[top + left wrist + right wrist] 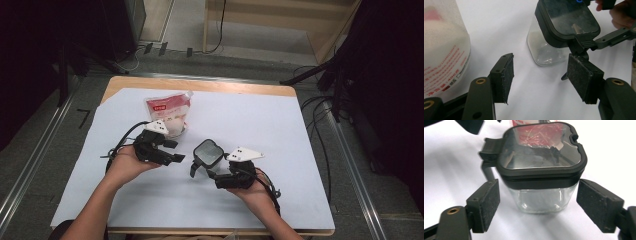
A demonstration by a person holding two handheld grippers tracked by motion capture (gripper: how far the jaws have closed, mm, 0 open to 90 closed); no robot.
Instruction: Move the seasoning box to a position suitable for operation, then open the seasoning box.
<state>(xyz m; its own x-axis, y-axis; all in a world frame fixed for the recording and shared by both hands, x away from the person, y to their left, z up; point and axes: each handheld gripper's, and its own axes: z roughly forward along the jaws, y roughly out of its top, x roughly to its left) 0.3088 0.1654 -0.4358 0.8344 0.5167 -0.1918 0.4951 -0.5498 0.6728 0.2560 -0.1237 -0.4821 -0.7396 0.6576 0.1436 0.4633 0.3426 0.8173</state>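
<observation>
A clear square jar (208, 152) with a black latch lid stands at the middle of the white sheet. My right gripper (216, 167) reaches it from the near side. In the right gripper view the jar (541, 200) sits between the two pads (486, 205), and a small gap shows on each side, so the jaws are open. My left gripper (175, 151) hovers to the jar's left, open with nothing between its pads (504, 77). From there the jar (546, 47) is just ahead. A white and red pouch (169, 112) stands behind the left gripper, and in the left gripper view the pouch (441, 50) is close on the left.
A white sheet (280, 130) covers the wooden table (200, 84), whose far edge shows bare. Cables (320, 130) trail off the right side. Dark stands (325, 70) rise beyond the far right corner. Metal floor rails (40, 145) run along both sides.
</observation>
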